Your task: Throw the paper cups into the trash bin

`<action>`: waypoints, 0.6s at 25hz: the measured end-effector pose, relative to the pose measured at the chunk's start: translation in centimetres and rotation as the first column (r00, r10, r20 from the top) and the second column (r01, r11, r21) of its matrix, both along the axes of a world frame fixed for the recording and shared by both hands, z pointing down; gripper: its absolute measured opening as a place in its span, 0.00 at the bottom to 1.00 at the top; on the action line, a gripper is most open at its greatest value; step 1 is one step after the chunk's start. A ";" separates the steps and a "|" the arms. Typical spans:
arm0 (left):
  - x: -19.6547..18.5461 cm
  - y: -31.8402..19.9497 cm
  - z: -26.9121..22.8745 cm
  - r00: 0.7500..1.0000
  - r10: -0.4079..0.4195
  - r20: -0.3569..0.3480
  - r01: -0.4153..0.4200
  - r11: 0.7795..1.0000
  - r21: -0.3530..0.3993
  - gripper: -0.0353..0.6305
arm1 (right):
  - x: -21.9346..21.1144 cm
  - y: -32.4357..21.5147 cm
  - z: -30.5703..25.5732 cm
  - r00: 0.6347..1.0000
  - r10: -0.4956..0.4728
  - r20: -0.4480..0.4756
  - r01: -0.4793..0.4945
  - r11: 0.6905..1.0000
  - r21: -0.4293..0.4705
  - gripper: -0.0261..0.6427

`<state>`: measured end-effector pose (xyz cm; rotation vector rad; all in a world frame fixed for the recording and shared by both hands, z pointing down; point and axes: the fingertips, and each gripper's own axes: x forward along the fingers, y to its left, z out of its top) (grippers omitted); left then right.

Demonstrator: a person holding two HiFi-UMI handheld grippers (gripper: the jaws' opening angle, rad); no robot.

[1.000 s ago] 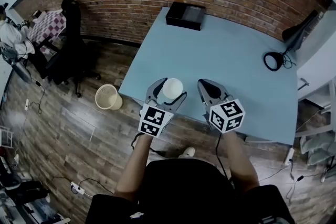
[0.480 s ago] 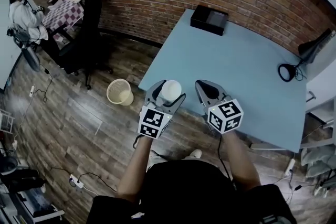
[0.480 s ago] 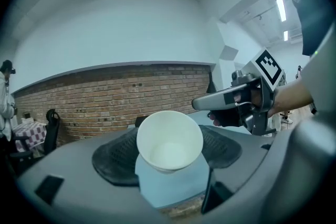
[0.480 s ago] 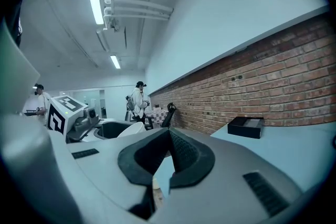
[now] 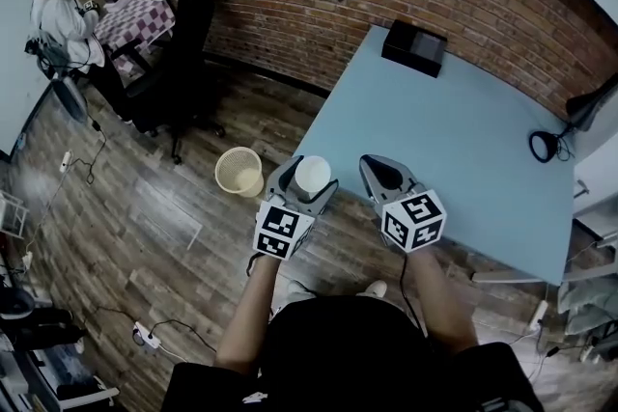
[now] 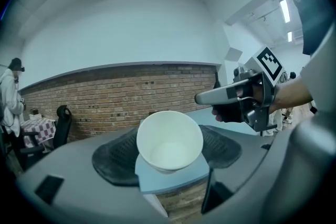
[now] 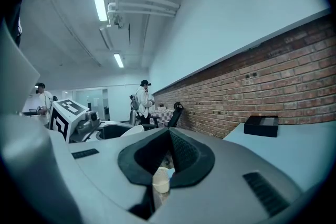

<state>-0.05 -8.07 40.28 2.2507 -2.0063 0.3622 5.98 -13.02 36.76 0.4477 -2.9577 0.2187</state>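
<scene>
A white paper cup [image 5: 312, 177] sits upright between the pads of my left gripper [image 5: 311, 180], which is shut on it. In the left gripper view the cup's open mouth [image 6: 169, 139] faces the camera, with the pads pressing its sides. The cup hangs over the near left corner of the blue table [image 5: 454, 140]. A cream wicker trash bin [image 5: 238, 171] stands on the wood floor just left of the cup. My right gripper [image 5: 382, 175] hovers beside the left one with its pads together and nothing in them. Through the slit below its pads the bin [image 7: 161, 180] shows.
A black box [image 5: 415, 47] lies at the table's far edge and a black lamp base with its cable [image 5: 546, 146] at the right. A black office chair [image 5: 183, 63], a checkered table [image 5: 135, 14] and a person [image 5: 58, 14] are at the far left by the brick wall.
Both grippers and the cup have shifted left along the table's near edge. The trash bin now lies much closer to the cup. The left grip is unchanged.
</scene>
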 end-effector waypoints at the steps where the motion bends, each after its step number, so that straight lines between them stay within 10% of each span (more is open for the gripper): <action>1: -0.7 0.6 0.1 1.000 -0.001 -0.002 0.001 1.000 -0.003 0.59 | -0.8 0.6 0.0 1.000 -0.003 -0.002 0.003 1.000 -0.001 0.05; 15: -11.2 9.0 1.9 0.996 -0.083 -0.030 0.082 0.996 -0.022 0.59 | -12.2 8.1 1.1 0.998 -0.058 -0.019 0.058 0.998 -0.004 0.05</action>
